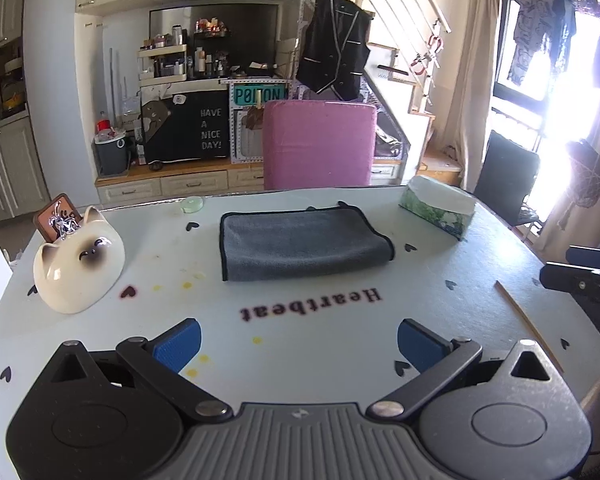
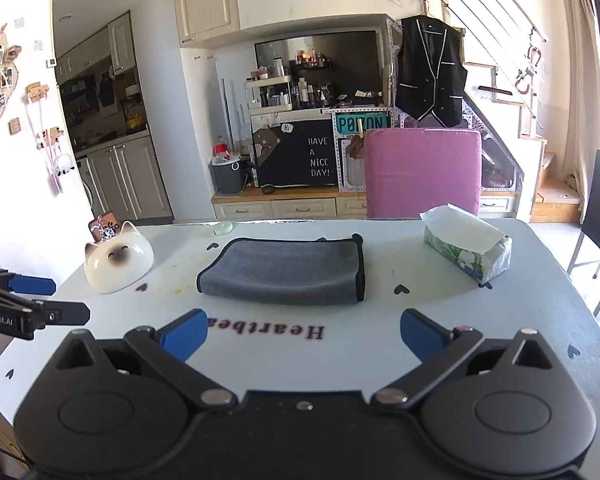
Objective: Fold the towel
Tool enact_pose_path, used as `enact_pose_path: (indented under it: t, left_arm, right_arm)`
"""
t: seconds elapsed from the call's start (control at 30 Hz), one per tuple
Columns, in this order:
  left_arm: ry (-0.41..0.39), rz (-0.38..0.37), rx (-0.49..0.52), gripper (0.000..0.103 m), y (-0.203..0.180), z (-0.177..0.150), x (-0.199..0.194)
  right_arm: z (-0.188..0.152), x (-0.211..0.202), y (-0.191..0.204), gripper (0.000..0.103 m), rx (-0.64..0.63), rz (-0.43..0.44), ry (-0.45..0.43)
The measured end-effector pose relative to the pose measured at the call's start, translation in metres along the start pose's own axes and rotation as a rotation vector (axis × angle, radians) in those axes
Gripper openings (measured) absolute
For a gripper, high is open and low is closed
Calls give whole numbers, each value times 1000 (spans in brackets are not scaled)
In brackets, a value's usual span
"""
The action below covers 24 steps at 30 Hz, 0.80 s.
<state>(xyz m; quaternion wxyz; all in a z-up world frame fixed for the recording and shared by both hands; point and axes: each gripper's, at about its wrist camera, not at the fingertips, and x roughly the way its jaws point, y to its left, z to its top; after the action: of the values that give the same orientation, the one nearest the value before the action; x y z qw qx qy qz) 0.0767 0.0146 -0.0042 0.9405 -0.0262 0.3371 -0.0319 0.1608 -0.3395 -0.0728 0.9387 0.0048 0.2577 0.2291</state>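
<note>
Both tools are hovering low over the near part of the bench point(image 1: 480, 264), and both are standing wide apart at the jaws with nothing between the blue pads. The left tool point(image 1: 298, 342) is pointing straight across the bench; the right tool point(image 2: 304, 334) is doing the same from a position further right. In the right wrist view the left tool is showing at the left edge, jaws likewise parted and carrying nothing.

The towel point(image 1: 304, 244) is lying ahead of both tools, beyond the printed word on the bench cover, well apart from the pads. It is grey with a dark edging and appears to be already doubled over once: a rounded fold is running along the near side, and the bound edges are lying at the far side and at the right end. Its long axis is running left to right, across the line of approach.

From the left tool, the towel is sitting dead ahead and slightly right. From the right tool, the towel point(image 2: 284, 270) is sitting ahead and slightly left. Judging by this, neither tool is clearly nearer; each is facing its own end of the towel.

A cat-shaped dish point(image 1: 78, 270) is standing left of the towel, and a tissue pack point(image 1: 440, 204) is lying to its right, both apart from the cloth.
</note>
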Motion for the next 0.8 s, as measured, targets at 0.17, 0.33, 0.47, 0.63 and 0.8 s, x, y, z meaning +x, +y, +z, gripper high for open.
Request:
enact_pose_path:
  t: [0.17, 0.33, 0.47, 0.63, 0.8]
  left_arm:
    - [0, -14, -5, 103, -4, -12, -8]
    - [-12, -19, -7, 103, -9, -22, -18]
    - [-10, -22, -3, 103, -12, -31, -25]
    - [-1, 0, -22, 103, -12, -41, -30]
    - [-26, 16, 10, 103, -19, -46, -40]
  right_arm:
    - [-9, -12, 1, 103, -16, 15, -16]
    - [-18, -22, 5, 103, -32, 18, -18]
    - [-24, -26, 4, 103, -13, 17, -15]
    - [-30, -34, 3, 103, -9, 17, -21]
    - [-35, -42, 6, 103, -19, -1, -27]
